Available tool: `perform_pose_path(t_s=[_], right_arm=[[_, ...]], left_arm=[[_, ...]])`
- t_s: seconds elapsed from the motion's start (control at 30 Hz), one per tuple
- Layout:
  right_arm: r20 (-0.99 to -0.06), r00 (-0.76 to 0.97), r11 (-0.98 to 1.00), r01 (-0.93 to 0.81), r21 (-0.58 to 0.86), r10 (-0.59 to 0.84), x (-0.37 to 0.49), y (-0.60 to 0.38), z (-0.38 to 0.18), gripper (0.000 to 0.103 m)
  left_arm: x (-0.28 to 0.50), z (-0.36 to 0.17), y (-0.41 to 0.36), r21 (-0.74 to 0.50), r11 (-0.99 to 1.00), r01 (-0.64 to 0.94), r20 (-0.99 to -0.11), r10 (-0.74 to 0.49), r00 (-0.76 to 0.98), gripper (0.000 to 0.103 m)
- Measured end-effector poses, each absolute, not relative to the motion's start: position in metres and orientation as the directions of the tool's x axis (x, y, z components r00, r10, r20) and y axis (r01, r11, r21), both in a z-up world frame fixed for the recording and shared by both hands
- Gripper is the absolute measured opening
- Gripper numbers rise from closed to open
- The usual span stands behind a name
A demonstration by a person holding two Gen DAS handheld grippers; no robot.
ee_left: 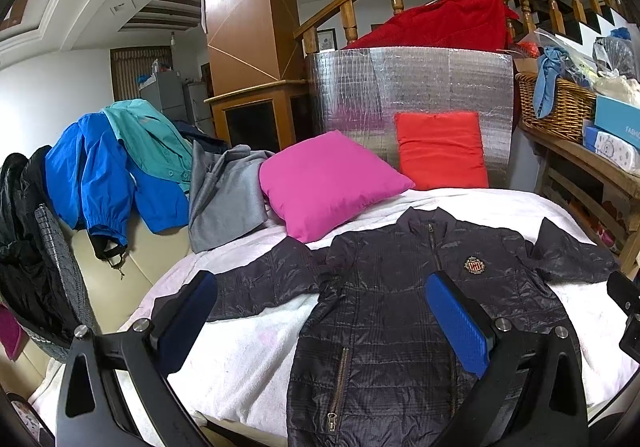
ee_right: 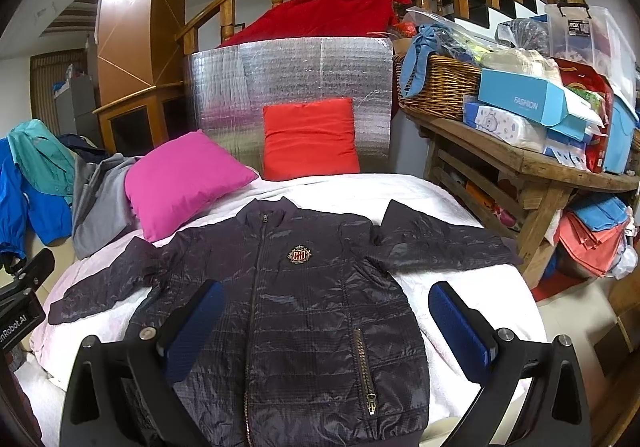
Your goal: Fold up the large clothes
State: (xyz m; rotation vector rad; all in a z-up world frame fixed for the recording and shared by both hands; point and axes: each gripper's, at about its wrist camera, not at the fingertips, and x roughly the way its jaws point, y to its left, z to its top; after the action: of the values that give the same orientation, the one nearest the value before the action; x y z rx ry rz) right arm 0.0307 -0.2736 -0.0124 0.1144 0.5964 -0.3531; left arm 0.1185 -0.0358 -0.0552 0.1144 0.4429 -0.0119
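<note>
White-covered bed (ee_right: 420, 191): dark jacket (ee_right: 304, 311) spread flat, pink cushion (ee_right: 180, 179) behind.

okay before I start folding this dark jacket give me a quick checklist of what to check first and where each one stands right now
1. Dark jacket lies front up and spread flat on the white blanket: ok.
2. Front zip closed: ok as far as it shows; the hem is cut off in both views.
3. Both sleeves spread outward and free, the left sleeve and the right sleeve: ok.
4. Left hand-held gripper open and holding nothing: ok.
5. Right hand-held gripper open and holding nothing: ok.
6. Room to fold: not ok at the top left, where the pink pillow sits right by the shoulder; whether it touches, cannot tell.
</note>
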Motion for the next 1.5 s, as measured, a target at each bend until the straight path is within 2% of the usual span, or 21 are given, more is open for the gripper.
perform_pose_path(t_s=[1.4,1.5], right_arm=[[-0.615,0.734,0.930,0.367,0.002,-0.288,0.040,-0.276,-0.032,0.103],[-0.624,0.728,0.926,0.376,0.018,-0.284,0.044,-0.284,-0.039,0.103]], left_arm=[[0.130,-0.070,-0.043,0.119,0.991,0.062,-0.458,0.000,0.889,0.103],[0.142,-0.080,-0.047,0.099,0.989,0.107,-0.496,-0.044,0.867,0.103]])
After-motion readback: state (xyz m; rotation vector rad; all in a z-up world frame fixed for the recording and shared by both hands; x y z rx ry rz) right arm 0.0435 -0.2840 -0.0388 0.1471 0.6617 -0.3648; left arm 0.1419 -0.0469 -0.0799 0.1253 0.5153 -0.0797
